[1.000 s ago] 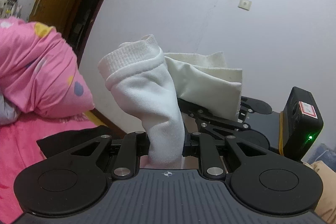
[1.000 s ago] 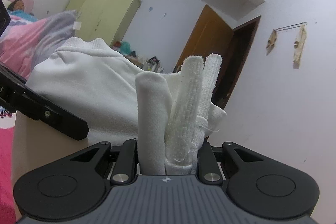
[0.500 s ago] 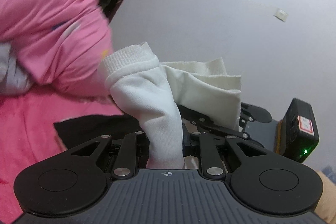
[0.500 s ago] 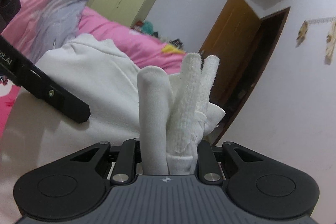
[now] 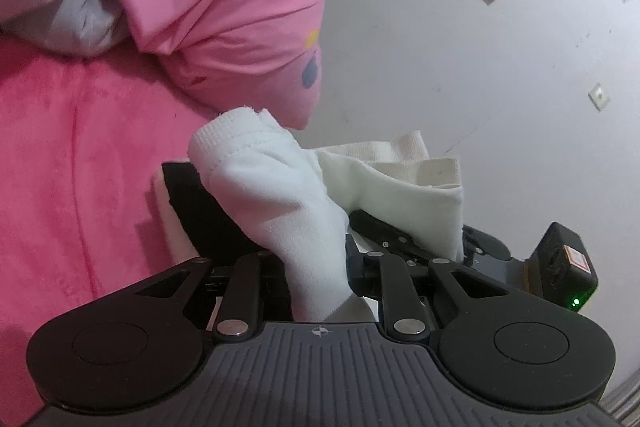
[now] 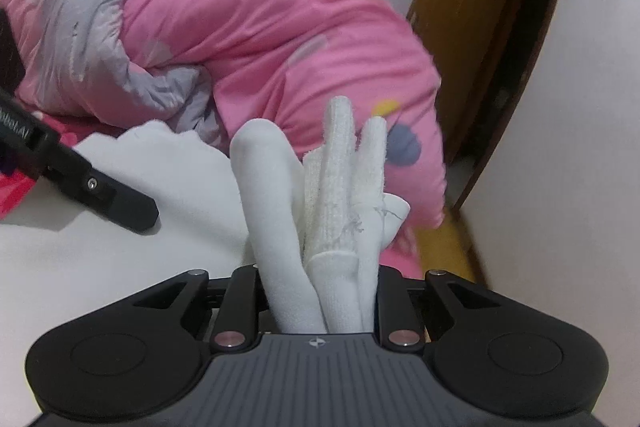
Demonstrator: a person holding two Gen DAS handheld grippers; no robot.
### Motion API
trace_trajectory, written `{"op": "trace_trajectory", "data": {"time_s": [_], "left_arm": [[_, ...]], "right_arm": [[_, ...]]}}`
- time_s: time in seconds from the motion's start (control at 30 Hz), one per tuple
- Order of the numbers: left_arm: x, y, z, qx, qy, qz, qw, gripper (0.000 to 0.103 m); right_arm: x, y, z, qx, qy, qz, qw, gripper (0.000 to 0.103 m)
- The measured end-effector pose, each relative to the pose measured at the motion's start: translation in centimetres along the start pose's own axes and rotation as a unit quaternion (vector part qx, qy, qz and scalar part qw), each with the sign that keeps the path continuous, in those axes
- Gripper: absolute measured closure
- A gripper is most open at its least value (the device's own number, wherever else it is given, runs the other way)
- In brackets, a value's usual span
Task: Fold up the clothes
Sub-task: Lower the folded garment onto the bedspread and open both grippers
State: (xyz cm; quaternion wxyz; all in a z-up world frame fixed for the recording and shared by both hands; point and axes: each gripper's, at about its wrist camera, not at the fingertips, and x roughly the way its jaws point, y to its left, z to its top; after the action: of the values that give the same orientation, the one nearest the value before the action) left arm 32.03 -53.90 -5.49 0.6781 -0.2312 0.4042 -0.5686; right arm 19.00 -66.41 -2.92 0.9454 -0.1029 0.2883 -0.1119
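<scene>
A white garment (image 5: 280, 187) with a ribbed hem is bunched up between the fingers of my left gripper (image 5: 318, 275), which is shut on it. The same white garment (image 6: 332, 195) stands in folds out of my right gripper (image 6: 320, 291), also shut on it, with more of the cloth spread to the left. In the left wrist view the right gripper (image 5: 400, 239) sits close on the right, draped with the cloth. A black part of the left gripper (image 6: 100, 195) shows at the left of the right wrist view. The fingertips are hidden by fabric.
A pink bed cover (image 5: 72, 167) lies below and to the left. A crumpled pink and grey quilt (image 6: 240, 39) is piled behind. A dark cloth (image 5: 200, 203) lies on the bed. A white wall (image 5: 480, 87) and a brown door (image 6: 480, 27) stand at the right.
Both grippers have tilted down toward the bed with the white garment still held. The quilt and bed now fill more of each view; the wall and ceiling have shrunk.
</scene>
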Motion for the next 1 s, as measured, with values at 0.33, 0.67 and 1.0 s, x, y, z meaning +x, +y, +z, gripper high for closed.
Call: {"op": "trace_trajectory", "data": {"time_s": [0.33, 0.67, 1.0], "left_arm": [[1.1, 0.6, 0.7, -0.025, -0.004, -0.021, 0.9995, 0.085], [1.1, 2.5, 0.5, -0.059, 0.003, 0.009, 0.9982, 0.070], [-3.3, -0.2, 1.0, 0.012, -0.127, 0.127, 0.9837, 0.064]], "right_arm": [[0.2, -1.7, 1.2, 0.020, 0.013, 0.008, 1.000, 0.082], [-0.6, -6.1, 0.5, 0.129, -0.001, -0.034, 0.991, 0.040], [-6.4, -10.6, -1.3, 0.289, -0.082, 0.048, 0.953, 0.061]]}}
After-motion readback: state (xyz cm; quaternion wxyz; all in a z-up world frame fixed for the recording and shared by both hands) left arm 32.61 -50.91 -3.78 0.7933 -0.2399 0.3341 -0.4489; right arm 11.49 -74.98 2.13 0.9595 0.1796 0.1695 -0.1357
